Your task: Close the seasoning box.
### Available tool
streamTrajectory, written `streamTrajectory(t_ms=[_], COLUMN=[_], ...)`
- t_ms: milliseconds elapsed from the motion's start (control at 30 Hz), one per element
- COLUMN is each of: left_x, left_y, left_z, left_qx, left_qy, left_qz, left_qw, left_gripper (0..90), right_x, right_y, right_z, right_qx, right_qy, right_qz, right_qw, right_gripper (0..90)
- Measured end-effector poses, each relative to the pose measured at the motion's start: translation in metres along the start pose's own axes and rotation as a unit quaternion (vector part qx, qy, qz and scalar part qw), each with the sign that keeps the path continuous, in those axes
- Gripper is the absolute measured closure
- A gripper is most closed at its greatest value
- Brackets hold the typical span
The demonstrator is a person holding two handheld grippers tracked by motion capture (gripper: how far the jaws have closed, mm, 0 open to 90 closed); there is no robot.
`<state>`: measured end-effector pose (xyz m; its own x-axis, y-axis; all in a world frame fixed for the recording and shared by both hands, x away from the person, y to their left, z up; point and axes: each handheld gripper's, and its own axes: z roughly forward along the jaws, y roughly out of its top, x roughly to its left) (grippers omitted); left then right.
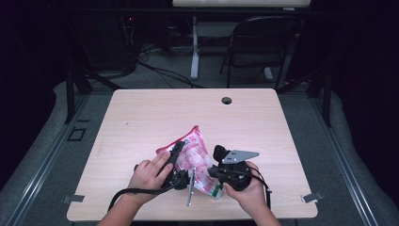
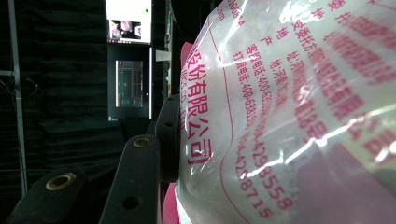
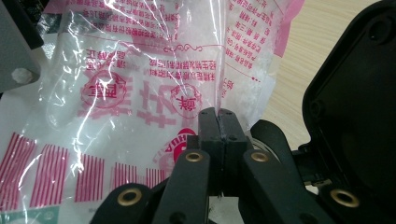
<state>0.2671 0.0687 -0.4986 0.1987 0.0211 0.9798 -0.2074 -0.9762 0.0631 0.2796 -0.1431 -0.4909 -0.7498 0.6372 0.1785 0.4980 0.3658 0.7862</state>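
Both hands low at the table's [image 1: 141, 108] near edge, forearms in from the bottom, grippers angled toward each other with the plastic bag [image 1: 195, 157] between them. Left hand [image 1: 149, 173] wraps the left gripper [image 1: 176, 160], which points up and away along the bag's left side; in the left gripper view one black jaw pad presses flat against the bag [image 2: 289, 116], jaws partly apart with the bulging film filling the gap, so clamped on the bag. Right hand [image 1: 249, 188] cups the right gripper [image 1: 217, 173], grey three-cornered plate on top, aimed left; in the right gripper view its two jaws meet tip to tip, pinching a fold of the bag [image 3: 140, 84]. Bag is crinkled glossy clear film with pink-red printed text, stripes and round seals, pink sealed edge, lumpy pillow shape, lifted near the table's front centre. Table is pale wood laminate, matte, rounded corners.
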Motion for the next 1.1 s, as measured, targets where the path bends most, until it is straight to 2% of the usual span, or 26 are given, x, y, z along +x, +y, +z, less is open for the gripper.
streamTrajectory(t_ms=[500,1100], left_x=[0.0012,0.002], left_y=[0.0012,0.0016], left_z=[0.0002,-0.0007], left_qx=[-0.004,-0.001], left_qy=[0.007,0.006], left_qz=[0.003,0.005], left_qw=[1.0,1.0], left_gripper=[63.9,64.0], right_x=[-0.0005,-0.001], right_y=[-0.0003,-0.0003], right_z=[0.0011,0.0027], right_qx=[0.001,0.003], right_qy=[-0.001,-0.003], right_qz=[0.0,-0.002], right_qw=[1.0,1.0], right_gripper=[90.0,90.0])
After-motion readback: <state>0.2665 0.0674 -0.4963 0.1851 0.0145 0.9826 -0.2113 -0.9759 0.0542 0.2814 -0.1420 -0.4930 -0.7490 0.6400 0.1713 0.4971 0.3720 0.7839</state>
